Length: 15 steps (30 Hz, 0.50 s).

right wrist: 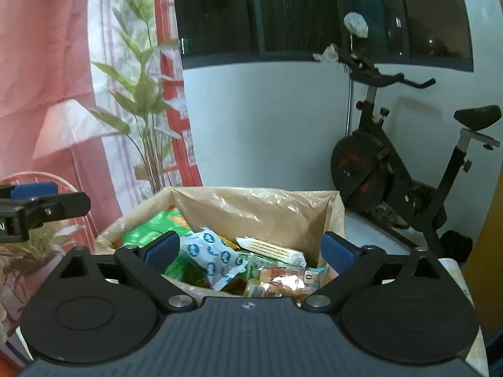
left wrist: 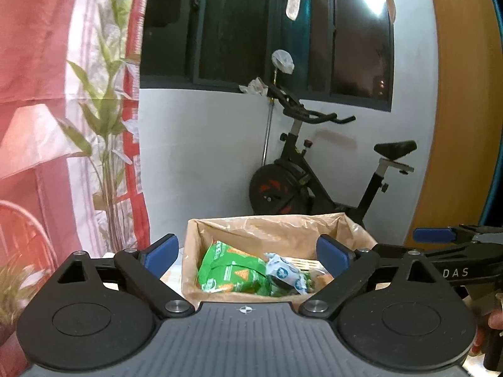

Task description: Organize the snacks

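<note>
Both claws are spread wide and holding nothing. The left claw [left wrist: 248, 256] hangs just short of the box [left wrist: 352, 232], and the right claw [right wrist: 251, 251] is beside it, a bit closer in over the near rim.

Straight ahead of the left claw, down inside the box, sits the green bag [left wrist: 232, 271], with the white pack [left wrist: 287, 271] leaning on its right side. From the right claw the white pack [right wrist: 217, 259] is nearly between the pads, slightly left of centre. Just past it lies a pale wafer pack [right wrist: 270, 248], and under the right pad some shiny wrapped bars [right wrist: 283, 281].

My guess on handling: all of this is light, crinkly foil stuff. The green bag is puffy and will squash or slide if pinched on its belly, so I'd go for a sealed edge. The white pack looks firmer; take it across the narrow sides. The liner is loose plastic and could snag.

Beyond the box there's an exercise bike [left wrist: 330, 172].
</note>
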Each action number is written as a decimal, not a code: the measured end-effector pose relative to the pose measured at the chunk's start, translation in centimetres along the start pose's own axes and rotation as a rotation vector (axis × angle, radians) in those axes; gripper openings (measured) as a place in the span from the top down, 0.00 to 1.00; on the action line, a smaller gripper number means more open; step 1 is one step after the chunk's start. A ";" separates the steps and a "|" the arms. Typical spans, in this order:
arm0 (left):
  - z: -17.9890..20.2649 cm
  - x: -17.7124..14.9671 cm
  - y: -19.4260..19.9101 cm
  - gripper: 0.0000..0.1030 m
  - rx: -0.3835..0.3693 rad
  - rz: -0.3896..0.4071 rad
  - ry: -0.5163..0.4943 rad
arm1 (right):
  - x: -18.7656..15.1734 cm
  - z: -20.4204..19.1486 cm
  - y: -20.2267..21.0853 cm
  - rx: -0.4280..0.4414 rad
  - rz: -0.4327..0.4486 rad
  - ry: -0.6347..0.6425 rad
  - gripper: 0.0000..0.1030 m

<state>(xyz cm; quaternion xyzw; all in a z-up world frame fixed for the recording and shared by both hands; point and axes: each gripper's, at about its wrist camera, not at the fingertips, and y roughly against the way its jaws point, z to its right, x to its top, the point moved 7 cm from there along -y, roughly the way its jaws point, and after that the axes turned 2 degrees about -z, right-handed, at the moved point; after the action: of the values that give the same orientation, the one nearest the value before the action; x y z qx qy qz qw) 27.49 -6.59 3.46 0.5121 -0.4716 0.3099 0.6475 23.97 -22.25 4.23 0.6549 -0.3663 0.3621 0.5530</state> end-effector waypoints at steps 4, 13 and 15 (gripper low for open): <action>0.3 0.1 2.7 0.05 0.059 0.032 -0.009 | 0.3 -1.1 2.7 -0.004 0.035 0.029 0.02; 1.7 0.1 8.7 0.04 0.112 0.082 -0.038 | -0.7 -3.2 8.5 -0.025 0.120 0.012 0.00; 2.0 -0.2 9.7 0.04 0.107 0.086 -0.037 | -1.1 -3.6 9.4 -0.023 0.121 0.000 0.00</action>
<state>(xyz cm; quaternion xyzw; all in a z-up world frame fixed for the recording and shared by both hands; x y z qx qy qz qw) 18.23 -5.75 6.99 0.5308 -0.4877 0.3527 0.5966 14.87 -19.72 8.02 0.6253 -0.4094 0.3905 0.5376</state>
